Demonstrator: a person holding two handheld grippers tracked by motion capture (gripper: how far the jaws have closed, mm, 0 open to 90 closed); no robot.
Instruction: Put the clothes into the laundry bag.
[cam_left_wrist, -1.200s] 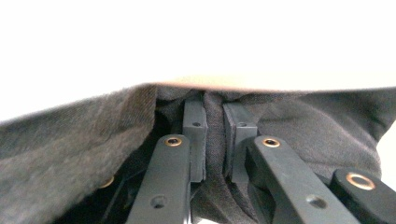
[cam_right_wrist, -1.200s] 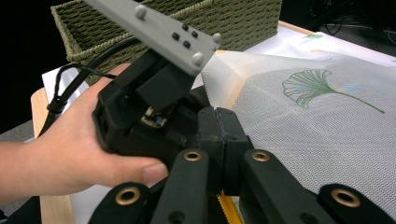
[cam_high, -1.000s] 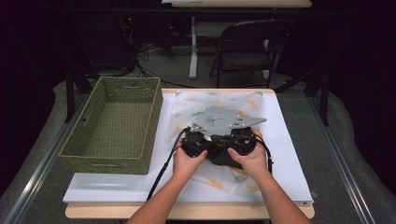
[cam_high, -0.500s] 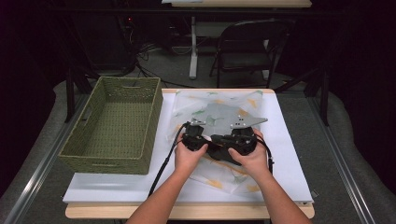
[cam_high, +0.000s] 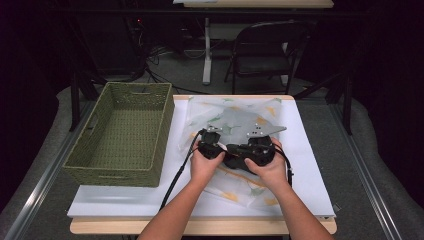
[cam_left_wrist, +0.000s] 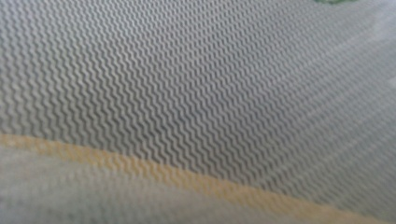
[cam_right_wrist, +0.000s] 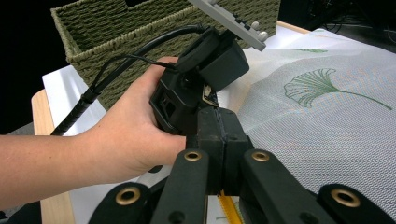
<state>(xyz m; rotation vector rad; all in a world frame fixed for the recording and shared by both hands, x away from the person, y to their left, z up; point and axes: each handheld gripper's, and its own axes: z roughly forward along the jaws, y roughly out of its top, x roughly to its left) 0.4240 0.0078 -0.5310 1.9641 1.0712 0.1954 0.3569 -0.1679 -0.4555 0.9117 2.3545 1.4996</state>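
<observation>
Both grippers side by side mid-table on thin printed cloth, basket at 9 o'clock. R gripper jaws pressed together, yellow cloth edge below them, grip unclear. L gripper nose-down on the weave; jaw state can't tell.

sheer white cloth with leaf prints lies spread, rumpled, on the table; zigzag weave

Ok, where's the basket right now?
In the high view the green wicker basket sits on the table's left side, just left of the patterned cloth and the left gripper. In the right gripper view it stands behind the left hand.
</observation>
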